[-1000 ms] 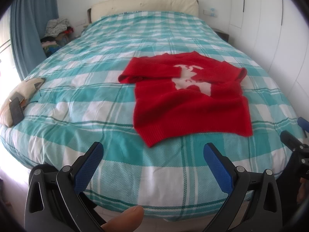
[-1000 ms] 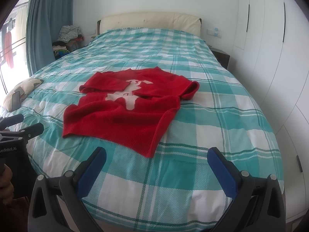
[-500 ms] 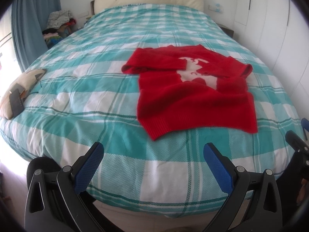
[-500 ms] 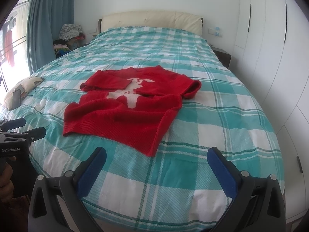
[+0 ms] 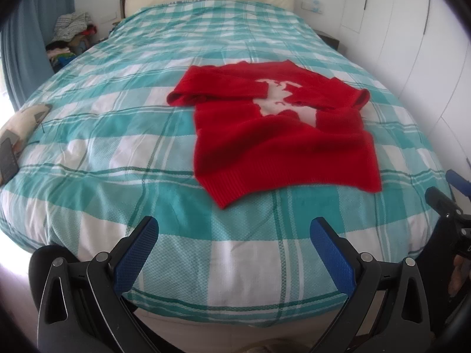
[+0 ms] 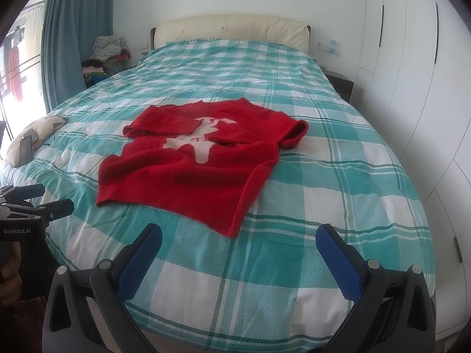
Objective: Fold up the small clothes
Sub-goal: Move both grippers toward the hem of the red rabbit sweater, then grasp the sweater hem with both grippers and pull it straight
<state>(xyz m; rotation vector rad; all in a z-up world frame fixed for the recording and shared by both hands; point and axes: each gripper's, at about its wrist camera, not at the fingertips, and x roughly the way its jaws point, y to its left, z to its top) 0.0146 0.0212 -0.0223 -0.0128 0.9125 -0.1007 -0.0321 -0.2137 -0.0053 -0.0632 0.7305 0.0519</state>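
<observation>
A small red knit sweater (image 5: 282,135) (image 6: 188,170) with a white figure on its chest lies on the teal-and-white checked bed cover (image 5: 123,147) (image 6: 347,182). Both sleeves are folded across the chest. My left gripper (image 5: 234,235) hangs open over the bed's near edge, short of the sweater's hem corner. My right gripper (image 6: 240,242) is open too, just short of the nearest hem corner. Neither holds anything. The left gripper (image 6: 41,200) also shows at the left edge of the right wrist view, held by a hand.
A cream cushion (image 5: 20,123) (image 6: 32,138) with a dark flat object on it lies at the bed's left edge. A heap of clothes (image 6: 106,56) sits by the blue curtain (image 6: 73,35). White wardrobe doors (image 6: 412,73) line the right side.
Both grippers have moved forward over the bed's near edge toward the sweater. The left view has swung left, so the sweater now sits further right. The sweater has not moved.
</observation>
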